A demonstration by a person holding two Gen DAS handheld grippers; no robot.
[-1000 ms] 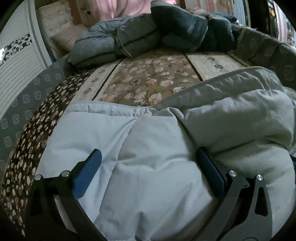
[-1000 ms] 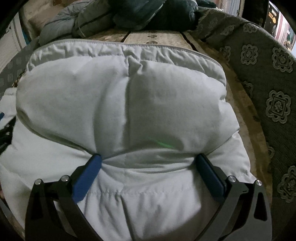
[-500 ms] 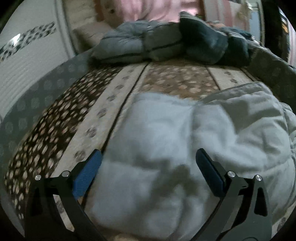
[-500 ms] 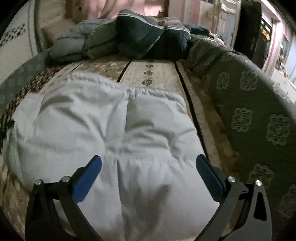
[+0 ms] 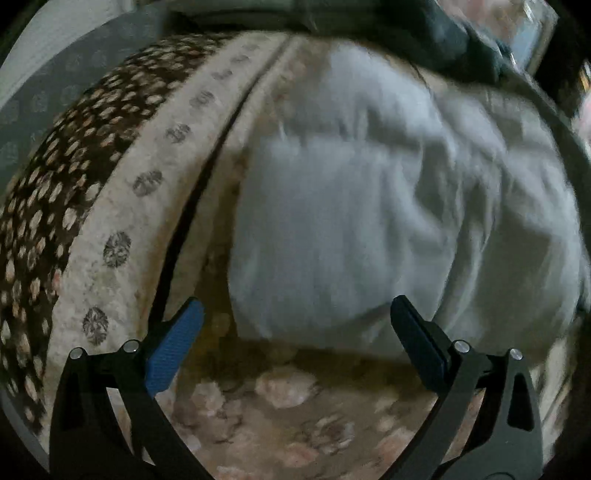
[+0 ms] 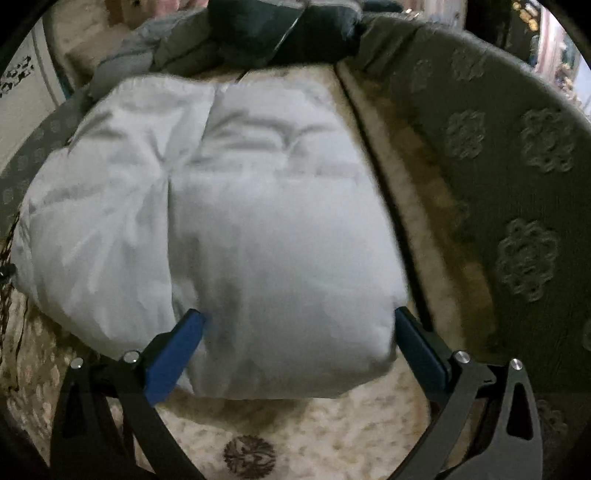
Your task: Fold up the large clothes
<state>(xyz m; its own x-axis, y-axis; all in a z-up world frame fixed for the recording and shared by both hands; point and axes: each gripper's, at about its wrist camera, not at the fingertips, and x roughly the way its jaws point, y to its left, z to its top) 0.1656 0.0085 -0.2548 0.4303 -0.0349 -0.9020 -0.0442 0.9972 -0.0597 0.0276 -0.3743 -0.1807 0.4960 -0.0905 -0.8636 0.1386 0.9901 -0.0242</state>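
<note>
Padded jacket (image 6: pixel 229 221), pale grey and puffy, is seen folded into a thick bundle lying on the patterned bedspread (image 6: pixel 332 435). In the left wrist view the same jacket (image 5: pixel 369 221) is blurred and sits ahead and to the right of centre. Behind it, at the far end of the bed, a heap of dark clothes (image 6: pixel 258 33) is piled; no contact with the jacket can be confirmed. A grey patterned side panel (image 6: pixel 517 184) runs along the right edge, near the jacket but apart from it. On the left, a brown spotted strip (image 5: pixel 48 206) of the bedspread and a black seam (image 5: pixel 184 221) are visible. Nothing is seen between the grippers and the jacket. Left gripper (image 5: pixel 295 325) is held low over the bedspread, jaws spread wide and empty, with the jacket's near edge just ahead of its fingertips. Right gripper (image 6: pixel 299 332) is likewise spread wide, its fingers (image 6: pixel 177 350) flanking the near end of the bundle; whether they touch the fabric cannot be told, and nothing is clamped.
</note>
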